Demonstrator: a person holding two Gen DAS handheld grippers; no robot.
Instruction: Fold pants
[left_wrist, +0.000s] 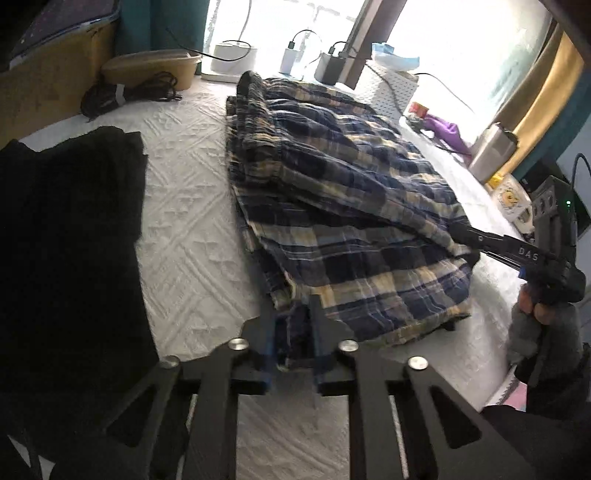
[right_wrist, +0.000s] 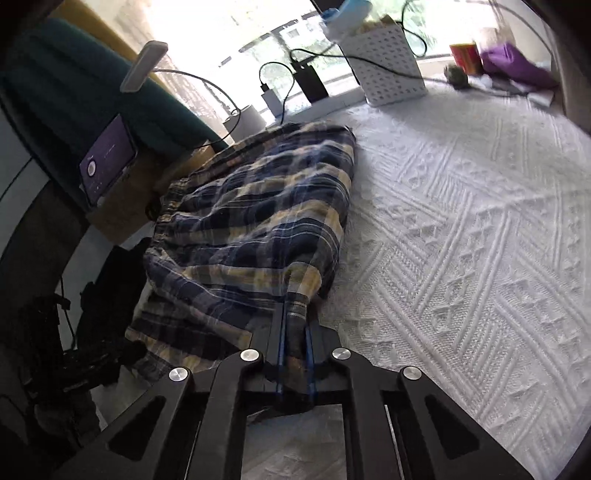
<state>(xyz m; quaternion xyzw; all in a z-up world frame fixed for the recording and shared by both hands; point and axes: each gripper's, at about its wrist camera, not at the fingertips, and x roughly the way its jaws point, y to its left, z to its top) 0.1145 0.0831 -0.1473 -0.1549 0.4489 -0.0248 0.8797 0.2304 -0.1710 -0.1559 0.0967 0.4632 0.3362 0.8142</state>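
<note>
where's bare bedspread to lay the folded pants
Widest bare patch: bedspread beside the plaid pants, reaching back to the white basket. A narrower strip runs between the pants and the black cloth. The window edge is crowded with chargers and cables.

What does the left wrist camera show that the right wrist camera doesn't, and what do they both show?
Only the left wrist view shows the black garment beside the plaid pants, the tan bowl, and the right gripper from outside, clamped on the pants' corner. Only the right wrist view shows the lit tablet screen and the wide bare stretch of the white bedspread. Both show the plaid pants on the bedspread, the white perforated basket, and each camera's own gripper shut on the near hem, as with the left gripper.
</note>
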